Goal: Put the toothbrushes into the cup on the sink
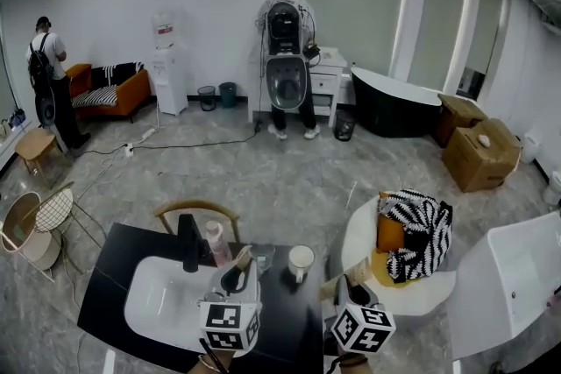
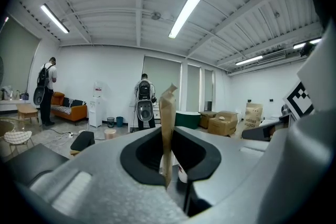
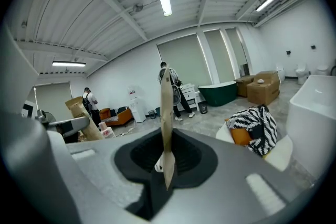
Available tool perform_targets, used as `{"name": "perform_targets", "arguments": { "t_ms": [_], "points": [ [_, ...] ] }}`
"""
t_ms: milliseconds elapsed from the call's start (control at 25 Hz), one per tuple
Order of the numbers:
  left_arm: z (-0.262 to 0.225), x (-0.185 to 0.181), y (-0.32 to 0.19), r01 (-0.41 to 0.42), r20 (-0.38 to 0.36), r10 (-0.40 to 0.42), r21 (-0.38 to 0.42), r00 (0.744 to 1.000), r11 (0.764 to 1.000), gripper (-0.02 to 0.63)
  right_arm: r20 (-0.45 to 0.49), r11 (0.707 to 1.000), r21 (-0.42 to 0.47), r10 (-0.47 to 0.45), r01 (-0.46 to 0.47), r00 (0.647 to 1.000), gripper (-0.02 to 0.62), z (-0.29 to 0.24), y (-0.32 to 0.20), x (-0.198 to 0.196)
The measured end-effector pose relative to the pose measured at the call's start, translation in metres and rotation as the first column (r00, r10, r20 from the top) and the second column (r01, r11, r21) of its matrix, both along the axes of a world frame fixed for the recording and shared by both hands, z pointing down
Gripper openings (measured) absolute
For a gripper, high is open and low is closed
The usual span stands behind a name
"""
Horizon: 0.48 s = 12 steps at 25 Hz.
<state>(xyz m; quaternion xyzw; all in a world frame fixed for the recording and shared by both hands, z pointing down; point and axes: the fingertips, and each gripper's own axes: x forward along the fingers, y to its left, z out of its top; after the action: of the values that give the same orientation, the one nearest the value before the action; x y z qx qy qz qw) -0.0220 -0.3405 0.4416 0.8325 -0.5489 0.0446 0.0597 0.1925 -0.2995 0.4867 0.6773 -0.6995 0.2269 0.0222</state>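
Toothbrushes: two flat brown paper packs, one in each gripper, both outside the cup.
Left packet: upright and edge-on to the left gripper view, its top corner bent.
Left gripper: jaws clenched on the lower part of the left packet; in the head view it sits over the near right rim of the sink.
Right packet: upright, thin edge toward the camera.
Right gripper: jaws clamped on the right packet's lower end; in the head view it sits at the tabletop's right edge.
Cup: white, upright on the tabletop, right of the sink, beyond and between the two grippers.
Sink: white basin set into the black tabletop.
Faucet: black, at the basin's far rim.
Neighbours: pink bottle beside the faucet; glass just left of the cup.
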Motion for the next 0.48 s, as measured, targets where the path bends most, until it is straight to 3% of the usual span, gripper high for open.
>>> {"name": "perform_targets", "arguments": {
  "t_ms": [480],
  "points": [
    [-0.009, 0.008, -0.038, 0.003, 0.000, -0.003, 0.035, 1.000, 0.999, 0.041, 0.016, 0.999, -0.035, 0.027, -0.026, 1.000, 0.048, 0.020, -0.014, 0.013]
  ]
}}
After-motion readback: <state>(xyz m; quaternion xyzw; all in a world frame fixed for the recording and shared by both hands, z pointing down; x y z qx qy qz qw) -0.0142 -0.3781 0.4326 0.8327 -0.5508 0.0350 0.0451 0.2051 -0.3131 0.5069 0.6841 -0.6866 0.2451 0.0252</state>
